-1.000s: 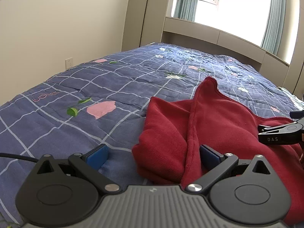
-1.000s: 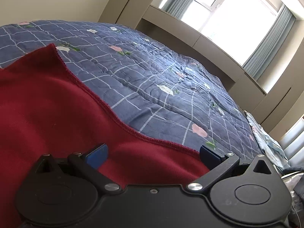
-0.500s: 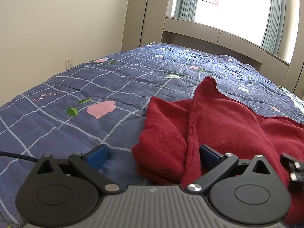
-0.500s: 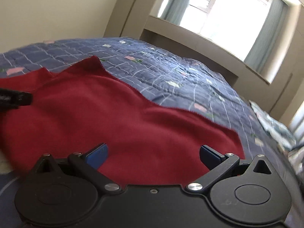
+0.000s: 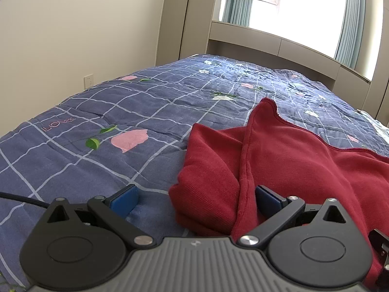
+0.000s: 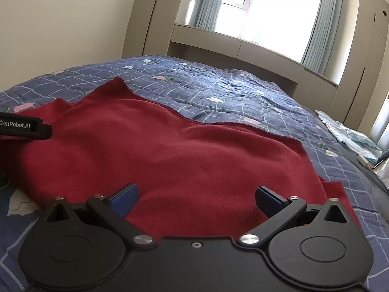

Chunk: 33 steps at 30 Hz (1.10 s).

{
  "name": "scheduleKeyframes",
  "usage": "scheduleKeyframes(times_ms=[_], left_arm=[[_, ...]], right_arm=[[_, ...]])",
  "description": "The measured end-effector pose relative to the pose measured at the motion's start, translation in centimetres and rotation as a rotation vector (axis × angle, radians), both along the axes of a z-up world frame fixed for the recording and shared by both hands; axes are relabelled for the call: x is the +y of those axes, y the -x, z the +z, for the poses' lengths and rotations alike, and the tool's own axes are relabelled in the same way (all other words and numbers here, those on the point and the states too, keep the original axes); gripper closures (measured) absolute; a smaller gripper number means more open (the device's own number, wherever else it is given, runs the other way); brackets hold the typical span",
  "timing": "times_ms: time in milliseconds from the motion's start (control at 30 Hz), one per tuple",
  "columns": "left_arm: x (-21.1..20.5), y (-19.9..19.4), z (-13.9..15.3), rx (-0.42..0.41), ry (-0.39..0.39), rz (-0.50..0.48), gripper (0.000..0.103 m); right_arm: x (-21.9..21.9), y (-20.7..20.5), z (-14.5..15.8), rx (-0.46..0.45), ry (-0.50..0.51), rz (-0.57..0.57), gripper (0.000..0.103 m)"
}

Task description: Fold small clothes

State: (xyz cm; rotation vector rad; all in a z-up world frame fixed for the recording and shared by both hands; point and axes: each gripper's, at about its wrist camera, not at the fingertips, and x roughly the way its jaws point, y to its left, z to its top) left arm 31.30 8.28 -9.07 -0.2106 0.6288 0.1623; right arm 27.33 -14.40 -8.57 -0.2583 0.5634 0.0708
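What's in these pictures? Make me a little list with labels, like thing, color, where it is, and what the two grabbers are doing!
thing: red garment
where: lying on the blue checked quilt
shape: partly folded, one flap lying over at its left end
left gripper: open, low at the garment's left edge, holding nothing
right gripper: open, low over the garment's near side, holding nothing
other things: window, light cloth at the bed's far right
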Motion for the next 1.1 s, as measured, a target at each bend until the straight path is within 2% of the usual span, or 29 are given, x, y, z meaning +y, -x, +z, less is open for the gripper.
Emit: scheduleKeyframes(times_ms=[400, 700, 833, 900, 1000, 1100], left_arm=[[0.0, 0.0, 0.0, 0.0, 0.0, 0.0, 0.0], [0.1, 0.1, 0.0, -0.003, 0.008, -0.001, 0.0], [1.5, 1.3, 1.2, -0.057, 0.089, -0.036, 0.0], [2.2, 2.4, 1.9, -0.073, 0.142, -0.019, 0.0], [3.0, 3.8, 2.2, -0.038, 0.199, 0.019, 0.0], [3.1, 5.0, 2.0, -0.001, 0.245, 0.009, 0.0]], right_arm=[[-0.9, -0.5, -0.1, 0.028, -0.074, 0.002, 0.001], [-1.0, -0.4, -0.2, 0.028, -0.081, 0.003, 0.0], [-1.1, -0.5, -0.1, 0.029, -0.086, 0.004, 0.001], [-1.2, -0.5, -0.1, 0.031, -0.091, 0.004, 0.0], [-1.2, -0.5, -0.1, 0.032, -0.096, 0.004, 0.0], [-1.2, -0.5, -0.1, 0.031, -0.096, 0.004, 0.0]])
